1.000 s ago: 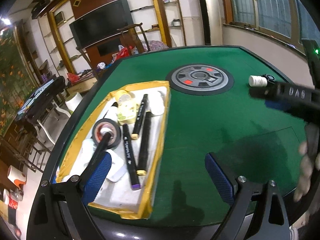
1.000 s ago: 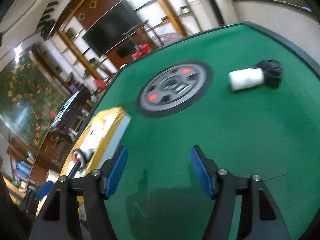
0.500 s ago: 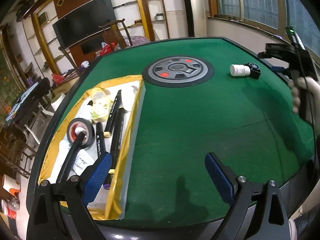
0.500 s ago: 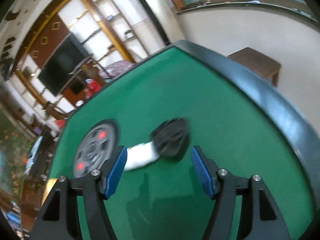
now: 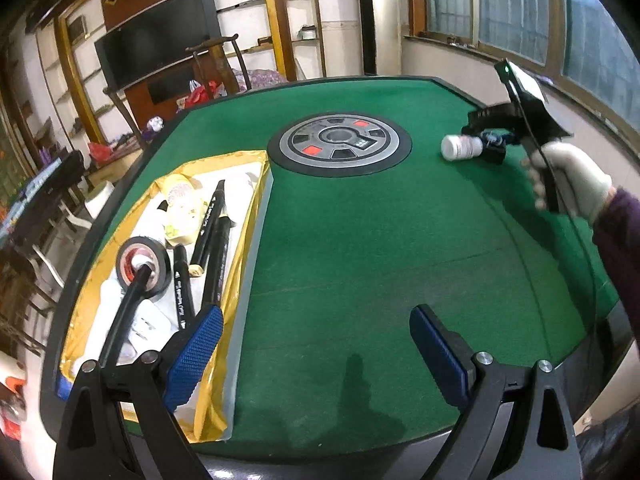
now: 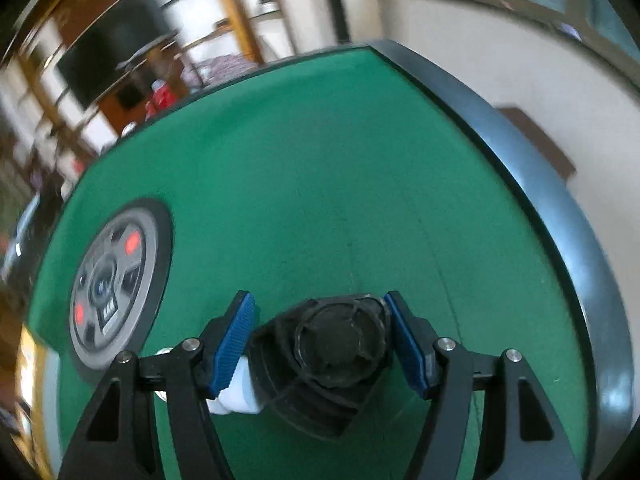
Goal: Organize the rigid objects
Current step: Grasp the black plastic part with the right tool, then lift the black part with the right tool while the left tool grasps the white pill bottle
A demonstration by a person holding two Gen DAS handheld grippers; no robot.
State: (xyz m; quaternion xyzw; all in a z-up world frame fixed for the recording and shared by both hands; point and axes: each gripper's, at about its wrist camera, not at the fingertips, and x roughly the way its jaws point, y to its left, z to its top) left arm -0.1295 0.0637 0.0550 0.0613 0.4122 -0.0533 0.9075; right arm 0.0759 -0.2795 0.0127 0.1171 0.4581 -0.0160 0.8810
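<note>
Black tongs [image 5: 316,344] with blue ribbed pads [image 5: 195,356], white glove [image 5: 576,180], purple sleeve [image 5: 620,248].

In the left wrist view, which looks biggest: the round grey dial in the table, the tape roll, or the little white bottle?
1. Round grey dial.
2. Tape roll, though it lies nearer the camera.
3. White bottle, far off and smallest.

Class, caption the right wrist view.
Open right tongs straddle a black round object on the green table.

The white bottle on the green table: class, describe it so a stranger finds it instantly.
Start at the round grey dial in the middle of the green table, then look right. The white bottle lies on its side against a black fan-like part; it is the only white thing there.
</note>
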